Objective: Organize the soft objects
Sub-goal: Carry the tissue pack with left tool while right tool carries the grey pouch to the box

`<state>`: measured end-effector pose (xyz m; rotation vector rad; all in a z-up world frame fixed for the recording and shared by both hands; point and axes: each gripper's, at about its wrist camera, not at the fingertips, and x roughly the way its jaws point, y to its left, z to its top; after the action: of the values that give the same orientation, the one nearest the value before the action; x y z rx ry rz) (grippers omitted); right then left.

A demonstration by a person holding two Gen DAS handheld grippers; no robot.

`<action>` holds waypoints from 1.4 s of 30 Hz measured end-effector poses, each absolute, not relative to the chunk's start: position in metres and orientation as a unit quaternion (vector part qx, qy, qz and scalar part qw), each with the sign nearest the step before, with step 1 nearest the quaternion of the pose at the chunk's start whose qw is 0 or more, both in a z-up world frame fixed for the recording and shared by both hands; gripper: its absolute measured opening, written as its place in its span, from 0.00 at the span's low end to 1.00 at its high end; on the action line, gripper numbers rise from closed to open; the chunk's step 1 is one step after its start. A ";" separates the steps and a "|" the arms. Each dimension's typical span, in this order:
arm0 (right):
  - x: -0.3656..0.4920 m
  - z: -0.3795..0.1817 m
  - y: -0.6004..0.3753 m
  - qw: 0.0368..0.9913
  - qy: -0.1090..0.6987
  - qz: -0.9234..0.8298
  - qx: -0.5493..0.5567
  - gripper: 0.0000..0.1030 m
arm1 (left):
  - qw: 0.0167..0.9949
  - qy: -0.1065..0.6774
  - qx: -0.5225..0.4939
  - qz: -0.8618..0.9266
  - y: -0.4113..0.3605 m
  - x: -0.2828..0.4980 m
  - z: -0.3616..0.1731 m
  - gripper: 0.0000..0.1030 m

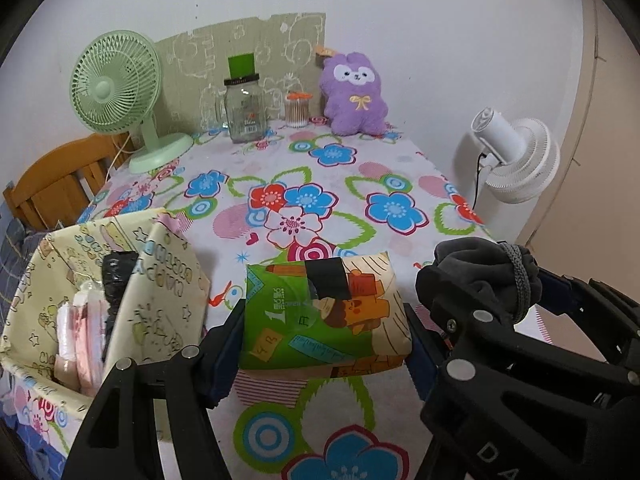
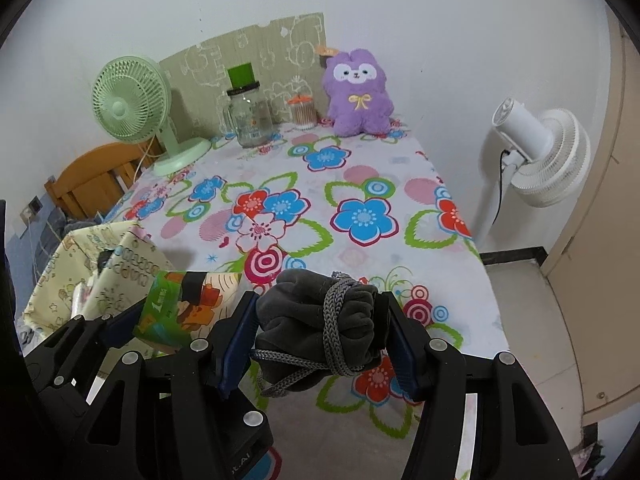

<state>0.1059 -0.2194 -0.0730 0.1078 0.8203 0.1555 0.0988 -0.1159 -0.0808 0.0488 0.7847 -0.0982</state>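
Observation:
My left gripper (image 1: pixel 324 344) is shut on a green tissue pack (image 1: pixel 324 312) with a cartoon print, held above the flowered table. My right gripper (image 2: pixel 320 340) is shut on a dark grey cloth pouch (image 2: pixel 316 320) tied with a grey cord. The pouch also shows in the left wrist view (image 1: pixel 480 276), to the right of the tissue pack. The tissue pack shows in the right wrist view (image 2: pixel 180 308), to the left. A pale yellow fabric bin (image 1: pixel 36 288) stands at the table's left edge, holding pink packs and a black item. A purple plush toy (image 1: pixel 354 94) sits at the back.
A green desk fan (image 1: pixel 120 92), a glass jar (image 1: pixel 244 108) and a cotton-swab cup (image 1: pixel 297 110) stand at the table's back. A white standing fan (image 1: pixel 516 156) is off the right side. A wooden chair (image 1: pixel 60 176) stands at the left.

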 end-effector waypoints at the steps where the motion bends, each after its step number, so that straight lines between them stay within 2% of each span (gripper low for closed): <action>1: 0.103 -0.070 -0.219 0.914 0.396 0.074 0.051 0.61 | 0.923 0.380 0.024 -0.049 -0.115 0.096 -0.078 0.70; 25: 0.063 -0.009 -0.186 0.932 0.354 0.078 0.031 0.61 | 0.937 0.338 0.042 -0.071 -0.083 0.059 -0.023 0.70; 42: 0.071 0.006 -0.133 0.934 0.344 0.099 0.007 0.61 | 0.941 0.333 0.039 -0.057 -0.031 0.063 -0.012 0.71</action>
<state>0.0710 -0.1327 0.0061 0.0141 0.7028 0.2030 0.0625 -0.0313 -0.0115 0.0804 0.6786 -0.1158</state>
